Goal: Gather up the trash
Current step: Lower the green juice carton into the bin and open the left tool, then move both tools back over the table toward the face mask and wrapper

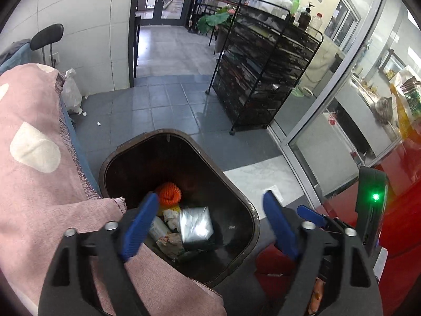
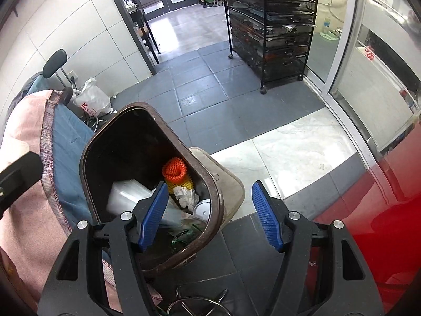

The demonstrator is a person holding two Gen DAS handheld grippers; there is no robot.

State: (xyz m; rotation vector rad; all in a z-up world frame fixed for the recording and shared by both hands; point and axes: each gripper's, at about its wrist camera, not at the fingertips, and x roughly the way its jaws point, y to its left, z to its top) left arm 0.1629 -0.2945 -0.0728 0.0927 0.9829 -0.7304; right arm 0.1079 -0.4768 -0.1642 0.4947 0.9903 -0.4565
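Observation:
A dark brown trash bin [image 1: 238, 193] stands on the floor beside a pink-covered seat; it also shows in the right wrist view [image 2: 218, 205]. Inside lie an orange foam net [image 1: 168, 193], a silver plastic packet [image 1: 196, 223], crumpled paper and wrappers. In the right wrist view I see the orange net [image 2: 174, 169], clear plastic [image 2: 126, 196] and white tissue [image 2: 186, 197]. My left gripper [image 1: 210, 223] is open and empty above the bin. My right gripper [image 2: 210, 214] is open and empty over the bin's right rim.
A pink cloth [image 1: 34, 163] over blue fabric [image 2: 69, 142] lies left of the bin. A white plastic bag [image 2: 90, 101] sits by the wall. A black wheeled rack [image 1: 263, 71] stands ahead. A glass door [image 1: 329, 131] and a red surface [image 2: 381, 197] are on the right.

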